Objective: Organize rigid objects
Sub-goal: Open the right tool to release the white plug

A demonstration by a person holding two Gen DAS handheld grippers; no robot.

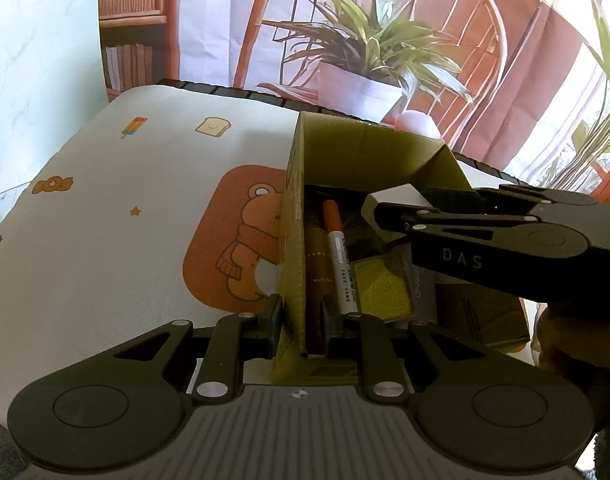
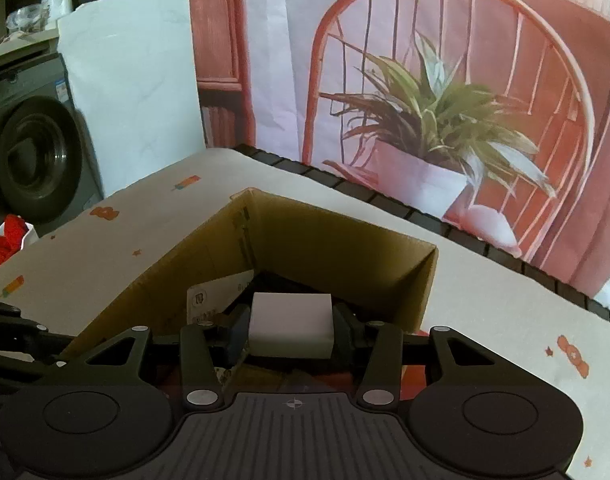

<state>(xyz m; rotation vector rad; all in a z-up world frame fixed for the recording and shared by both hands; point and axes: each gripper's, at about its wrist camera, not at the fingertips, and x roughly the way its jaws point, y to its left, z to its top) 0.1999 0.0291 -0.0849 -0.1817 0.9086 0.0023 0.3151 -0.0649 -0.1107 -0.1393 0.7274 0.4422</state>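
Left wrist view, from left to right: the tabletop (image 1: 105,208) wears a pale cloth printed with a popsicle, a slice of toast, stars and an orange bear patch (image 1: 241,240). Next comes the cardboard box (image 1: 297,216), open at the top, its near left wall running away from the camera. The left tool (image 1: 301,320) is narrowed onto that wall, one finger outside the box and one inside, pads pressing the cardboard edge. Inside the box an orange-capped marker (image 1: 337,248) lies with its long axis along the wall, cap toward the far end; beside it a brown roll-on tube (image 1: 316,264) lies parallel, and to the right sits a yellow flat pack (image 1: 385,284). Further right, the right tool (image 1: 379,216) reaches in from the right edge over the box opening, carrying a white block (image 1: 401,196). Right wrist view: the left tool's linkage shows at the far left edge, then the box (image 2: 337,252) with its far corner pointing away. The right tool (image 2: 291,326) is half-spread, both fingers clamped on the white block (image 2: 291,320), whose longer side spans between them, held above the box interior. A printed card (image 2: 213,292) leans inside the box to the left of the block.
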